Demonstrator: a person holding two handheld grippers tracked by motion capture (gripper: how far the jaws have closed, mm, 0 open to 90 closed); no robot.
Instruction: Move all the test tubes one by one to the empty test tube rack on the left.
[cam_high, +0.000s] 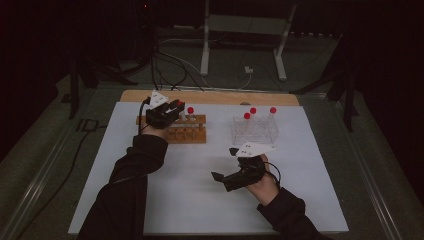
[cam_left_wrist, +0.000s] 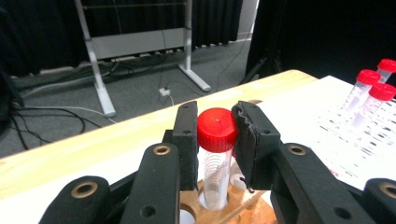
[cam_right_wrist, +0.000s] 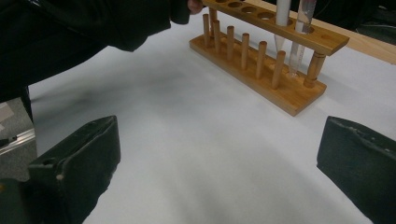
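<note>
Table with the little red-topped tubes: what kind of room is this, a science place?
Probably a lab-style recording room. A wooden test tube rack and a clear plastic rack hold red-capped tubes, and black curtains and loose floor cables surround the table.

Dressed in black long sleeves (cam_high: 131, 175) reaching the wrists. Left gripper (cam_left_wrist: 215, 135) black, built of chunky links with brass-ringed pivot holes and small dark screws; flat jaw pads, one with a rough, worn edge. Topped by a pale grey three-cornered plate (cam_high: 159, 98) with small dark marks. Black cable (cam_high: 142, 112) trailing from its rear. Right gripper (cam_right_wrist: 217, 163) black too, with broad blocky jaw pads, scuffed and chipped along the edges. Same kind of pale plate (cam_high: 255, 148) on top; thin black cable looped beside the hand.
</note>
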